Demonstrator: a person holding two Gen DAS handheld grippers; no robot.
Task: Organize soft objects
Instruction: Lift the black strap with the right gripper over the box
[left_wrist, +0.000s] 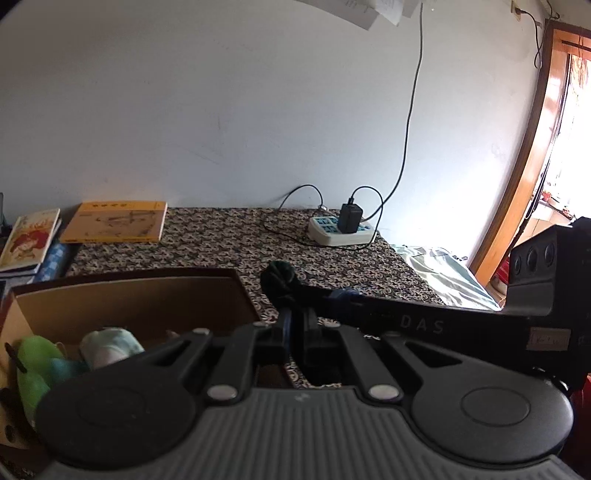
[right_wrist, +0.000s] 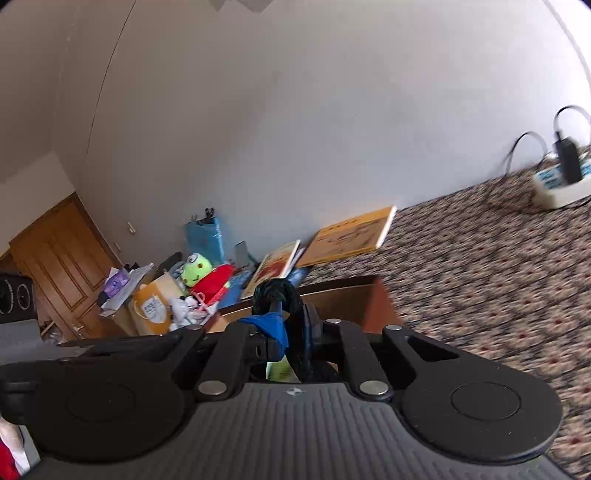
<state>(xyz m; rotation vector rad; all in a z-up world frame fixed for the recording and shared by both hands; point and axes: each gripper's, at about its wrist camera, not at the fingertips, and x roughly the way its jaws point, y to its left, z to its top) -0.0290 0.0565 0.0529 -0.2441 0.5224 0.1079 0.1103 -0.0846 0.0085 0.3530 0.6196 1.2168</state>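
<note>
A dark green soft cloth bundle (left_wrist: 277, 280) hangs above the far right corner of an open cardboard box (left_wrist: 129, 295). My left gripper (left_wrist: 294, 315) is shut on its lower part. From the right, my right gripper (left_wrist: 310, 291) reaches in level and is shut on the same bundle. In the right wrist view the bundle (right_wrist: 272, 291) bunches above my right gripper (right_wrist: 293, 321), and a dark strip of it runs down between the fingers. The left gripper's body (right_wrist: 74, 349) enters from the left. In the box lie a green plush toy (left_wrist: 33, 365) and a pale rolled cloth (left_wrist: 110, 345).
Two books (left_wrist: 116, 221) (left_wrist: 29, 240) lie at the back left of the patterned tablecloth (left_wrist: 229, 240). A white power strip (left_wrist: 338, 230) with a black charger and cables sits at the back right. Left of the table a heap holds a green plush (right_wrist: 195, 269), bags and papers.
</note>
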